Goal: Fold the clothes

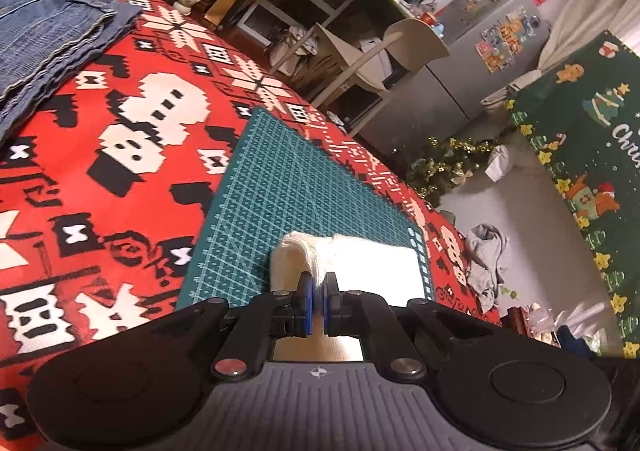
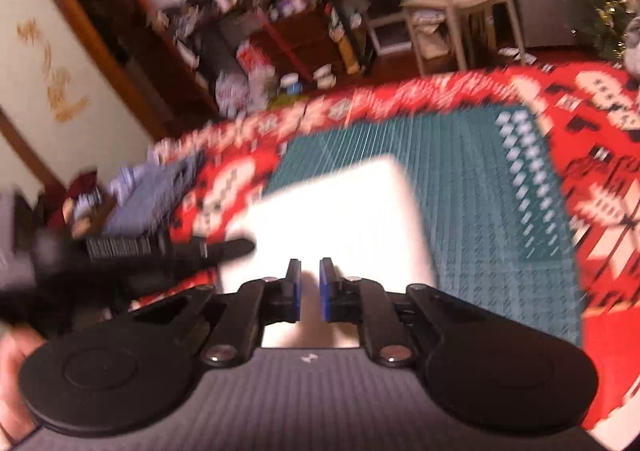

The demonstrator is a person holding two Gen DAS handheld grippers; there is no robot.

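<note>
A white cloth (image 1: 376,263) lies folded on the green cutting mat (image 1: 288,187). My left gripper (image 1: 319,279) is shut on a raised fold at the cloth's near left edge, which bunches up between the blue pads. In the blurred right wrist view the same white cloth (image 2: 340,211) lies on the mat (image 2: 480,191). My right gripper (image 2: 310,267) is at the cloth's near edge, its pads close together with white cloth in the narrow gap. The left gripper (image 2: 160,251) shows as a dark shape at the cloth's left side.
A red patterned tablecloth (image 1: 120,171) covers the table. Folded blue jeans (image 1: 48,31) lie at its far left. A grey garment (image 1: 484,259) hangs off the right edge. A chair (image 1: 384,51), shelves and a fridge stand beyond. A hand (image 2: 12,371) shows at lower left.
</note>
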